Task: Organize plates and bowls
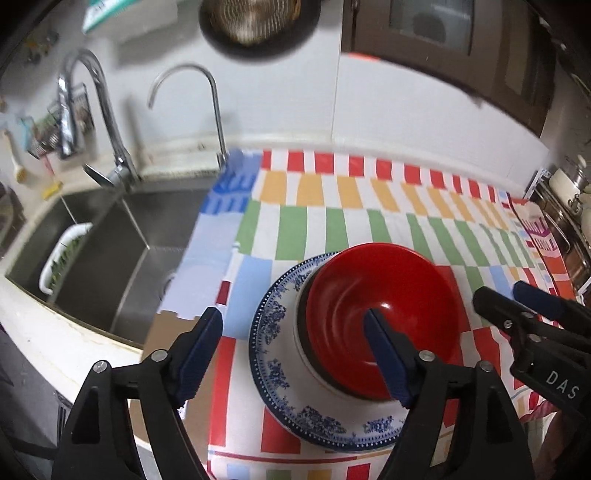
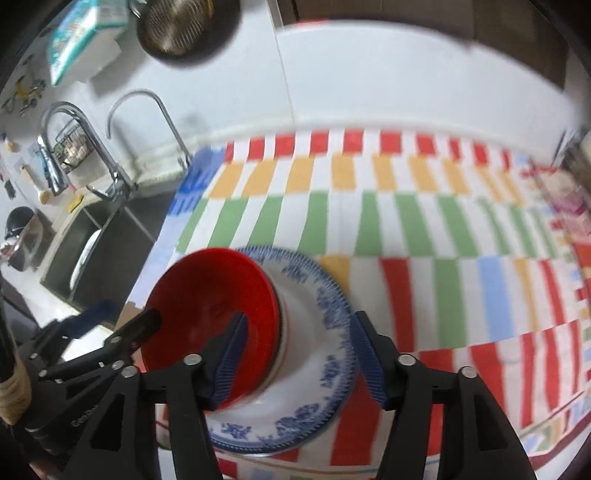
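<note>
From my left wrist camera, the near rim of the blue-patterned plate (image 1: 275,369) vanishes behind my right-hand finger, and the white bowl (image 1: 314,365) under the red bowl (image 1: 380,314) shows only a sliver of its side. I can't tell whether a third bowl is nested between them. Far ahead of the jaws, the hanging strainer (image 1: 255,18) is cut by the top edge. On the right wrist camera the striped cloth (image 2: 406,221) is motion-smeared, the clutter at its far right is unreadable, and the left gripper (image 2: 114,317) is blurred.
</note>
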A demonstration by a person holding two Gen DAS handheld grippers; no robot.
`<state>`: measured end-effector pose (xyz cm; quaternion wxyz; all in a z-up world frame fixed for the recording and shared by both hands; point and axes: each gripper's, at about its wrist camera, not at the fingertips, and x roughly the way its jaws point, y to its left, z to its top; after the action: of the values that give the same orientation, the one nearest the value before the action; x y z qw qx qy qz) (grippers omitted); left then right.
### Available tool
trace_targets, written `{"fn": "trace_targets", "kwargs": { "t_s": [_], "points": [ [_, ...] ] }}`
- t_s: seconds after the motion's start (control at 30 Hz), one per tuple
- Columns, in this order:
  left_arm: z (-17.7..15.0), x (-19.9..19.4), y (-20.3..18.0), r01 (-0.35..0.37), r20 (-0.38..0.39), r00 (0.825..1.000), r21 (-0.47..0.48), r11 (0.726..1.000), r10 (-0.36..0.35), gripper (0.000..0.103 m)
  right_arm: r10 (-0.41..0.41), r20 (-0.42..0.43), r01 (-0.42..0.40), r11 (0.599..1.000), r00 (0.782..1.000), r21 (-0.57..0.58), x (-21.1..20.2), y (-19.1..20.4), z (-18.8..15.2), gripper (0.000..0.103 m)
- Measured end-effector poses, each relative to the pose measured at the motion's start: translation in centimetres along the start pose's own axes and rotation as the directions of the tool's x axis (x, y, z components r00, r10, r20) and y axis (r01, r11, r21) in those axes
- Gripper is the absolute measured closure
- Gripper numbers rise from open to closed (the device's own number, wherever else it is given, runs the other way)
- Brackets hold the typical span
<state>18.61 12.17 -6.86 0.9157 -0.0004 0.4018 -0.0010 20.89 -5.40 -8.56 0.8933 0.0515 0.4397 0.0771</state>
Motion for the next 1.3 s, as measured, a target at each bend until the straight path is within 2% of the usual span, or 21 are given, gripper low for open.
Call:
{"fn": "trace_targets", "kwargs": {
  "t_s": [0.17, 0.27, 0.47, 0.7, 0.9, 1.03, 1.2, 1.3],
  "points": [
    [-2.0, -3.8, -0.7, -0.049, 0.099, 0.994, 0.013, 0.999, 0.047, 0.014, -0.046, 0.139, 0.05, 0.998, 0.989, -0.026, -3.8, -0.2, -1.9, 0.03],
    [-3.6, -6.2, -1.2, -0.084, 0.153, 0.985, 0.026, 0.996, 0.079, 0.008, -0.056, 0.188, 0.064, 0.997, 0.981, -0.035, -5.7, -0.4, -3.4, 0.027],
    [-7.3, -10.4, -2.0, -0.095, 0.203, 0.976, 0.049, 0.994, 0.084, 0.005, -0.049, 0.261, 0.067, 0.996, 0.964, -0.06, -9.9, -0.9, -7.3, 0.019],
    [-10.9, -16.0, -2.8, -0.101, 0.27, 0.959, 0.044, 0.994, 0.086, 0.001, -0.064, 0.335, 0.09, 0.994, 0.94, -0.063, -15.1, -0.8, -12.2, 0.017],
    [-13.2, -20.3, -3.4, -0.125, 0.33, 0.938, 0.03, 0.992, 0.109, 0.0, -0.073, 0.391, 0.097, 0.994, 0.917, -0.042, -19.6, -0.9, -15.8, 0.014],
    [-14.2, -22.2, -3.6, -0.107, 0.347, 0.934, 0.042, 0.993, 0.086, 0.0, -0.08, 0.412, 0.107, 0.993, 0.908, -0.043, -21.8, -0.8, -17.6, 0.014],
    [-14.5, -23.5, -3.0, -0.074, 0.344, 0.937, 0.049, 0.996, 0.053, 0.0, -0.066, 0.44, 0.093, 0.995, 0.896, -0.042, -23.8, -0.3, -18.9, 0.014],
    [-14.6, -24.2, -3.0, -0.081, 0.353, 0.934, 0.068, 0.994, 0.052, 0.0, -0.073, 0.452, 0.098, 0.995, 0.889, -0.033, -24.6, 0.1, -19.5, 0.014]
  ]
}}
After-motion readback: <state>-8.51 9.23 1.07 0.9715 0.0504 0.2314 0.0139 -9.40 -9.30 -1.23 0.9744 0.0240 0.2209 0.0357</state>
